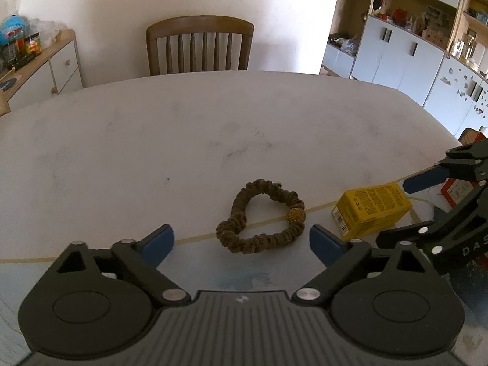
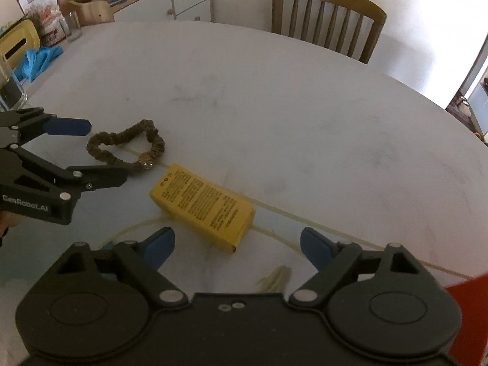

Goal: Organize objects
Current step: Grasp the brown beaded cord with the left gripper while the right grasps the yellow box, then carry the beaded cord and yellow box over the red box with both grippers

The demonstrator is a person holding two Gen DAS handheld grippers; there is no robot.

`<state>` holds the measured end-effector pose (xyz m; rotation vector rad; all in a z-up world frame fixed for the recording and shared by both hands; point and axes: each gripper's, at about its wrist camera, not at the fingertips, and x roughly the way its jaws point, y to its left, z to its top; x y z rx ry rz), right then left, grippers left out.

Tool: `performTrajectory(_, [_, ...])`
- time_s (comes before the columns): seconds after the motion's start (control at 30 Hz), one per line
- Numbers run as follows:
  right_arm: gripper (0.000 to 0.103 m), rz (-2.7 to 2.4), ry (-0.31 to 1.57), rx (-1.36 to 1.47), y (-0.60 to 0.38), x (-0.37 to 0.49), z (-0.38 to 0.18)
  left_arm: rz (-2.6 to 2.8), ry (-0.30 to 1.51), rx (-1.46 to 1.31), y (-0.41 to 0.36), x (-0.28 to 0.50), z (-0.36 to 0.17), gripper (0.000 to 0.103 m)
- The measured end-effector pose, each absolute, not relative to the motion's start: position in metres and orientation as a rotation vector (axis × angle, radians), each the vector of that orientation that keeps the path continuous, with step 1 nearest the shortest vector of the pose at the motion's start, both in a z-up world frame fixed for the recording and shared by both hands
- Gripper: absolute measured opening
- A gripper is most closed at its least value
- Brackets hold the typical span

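**Both grippers spread above their objects**

The left gripper has its blue-padded fingers spread wide, nothing pinched. The brown ruched fabric hair tie with a gold bead lies on the white table just beyond the fingertips, centred between them. The right gripper is likewise spread; the yellow printed cardboard box lies flat just ahead, untouched, near the hair tie.
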<state>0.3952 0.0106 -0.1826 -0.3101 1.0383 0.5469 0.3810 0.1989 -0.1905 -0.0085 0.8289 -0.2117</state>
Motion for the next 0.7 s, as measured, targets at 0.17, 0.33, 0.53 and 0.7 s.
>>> performTrajectory(0.17, [0.079, 0.582, 1.02, -0.357, 0.019, 0.398, -0.184, -0.215, 0.818, 0.004, 0.197, 0.38, -0.19, 0.067])
performTrajectory(0.33, [0.064, 0.631, 1.013, -0.364, 0.027, 0.397, -0.182, -0.242, 0.816, -0.005, 0.196, 0.381, -0.188, 0.044])
performTrajectory(0.53, [0.04, 0.654, 1.002, -0.369, 0.029, 0.386, -0.179, -0.236, 0.81, 0.011, 0.192, 0.381, -0.184, 0.028])
performTrajectory(0.7, [0.032, 0.616, 0.99, -0.329, 0.026, 0.372, -0.177, -0.234, 0.812, 0.035, 0.186, 0.379, -0.177, 0.017])
